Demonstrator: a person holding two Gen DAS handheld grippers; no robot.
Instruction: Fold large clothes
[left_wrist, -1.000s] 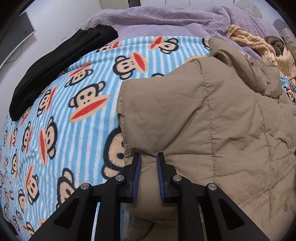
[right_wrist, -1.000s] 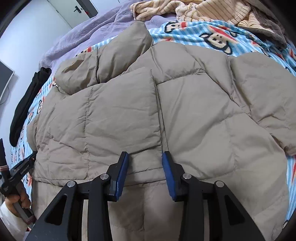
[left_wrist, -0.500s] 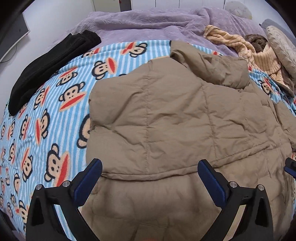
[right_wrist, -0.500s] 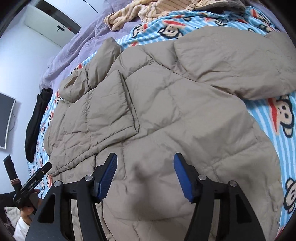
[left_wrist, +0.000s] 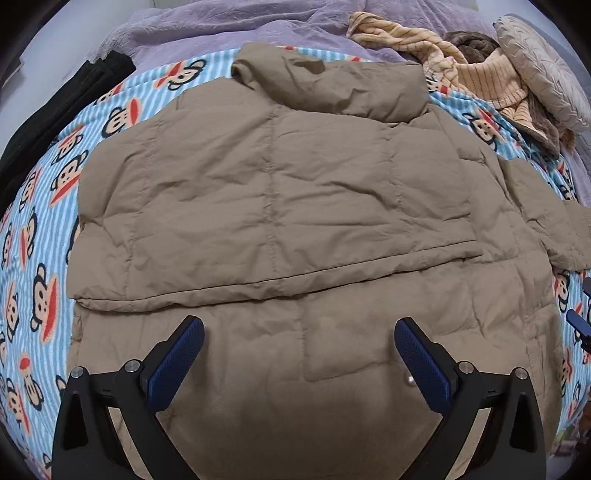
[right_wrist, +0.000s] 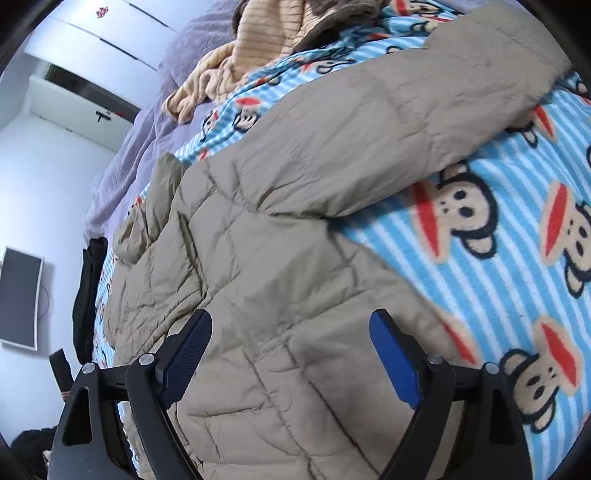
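The bed's blue striped monkey-print fleece blanket (left_wrist: 40, 206) carries the tan quilted puffer jacket (left_wrist: 280, 192), collar away from the person, hem nearest, one sleeve already folded across. The other sleeve (right_wrist: 399, 110) stretches out, probably nearer the right gripper (right_wrist: 290, 332), whose jaws have just been opening, empty. The left gripper (left_wrist: 299, 339) hangs released above the hem.

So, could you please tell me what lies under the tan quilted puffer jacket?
The tan quilted puffer jacket lies on a blue-striped fleece blanket with monkey faces, which shows around its edges. Whatever sits beneath the jacket's middle is covered.
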